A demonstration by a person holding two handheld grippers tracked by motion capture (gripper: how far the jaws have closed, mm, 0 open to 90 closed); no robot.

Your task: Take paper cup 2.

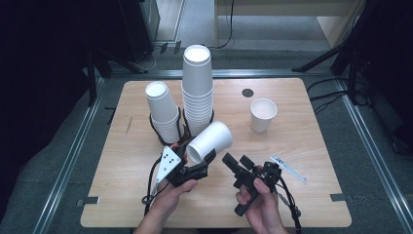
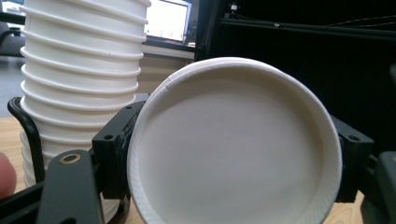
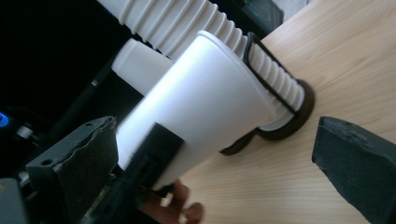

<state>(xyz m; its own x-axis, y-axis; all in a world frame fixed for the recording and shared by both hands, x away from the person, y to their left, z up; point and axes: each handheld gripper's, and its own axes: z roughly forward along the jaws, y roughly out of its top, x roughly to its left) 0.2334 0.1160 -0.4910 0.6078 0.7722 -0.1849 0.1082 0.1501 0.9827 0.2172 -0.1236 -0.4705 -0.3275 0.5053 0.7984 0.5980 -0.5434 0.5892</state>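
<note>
Between left gripper (image 1: 198, 163) fingers (image 2: 112, 154), paper cup (image 1: 210, 142); right gripper (image 1: 237, 165) wide.

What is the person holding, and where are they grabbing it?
The left hand-held gripper holds a white paper cup lying on its side, its jaws pinching the cup's wall near the closed end. The right hand-held gripper is open and holds nothing.
</note>
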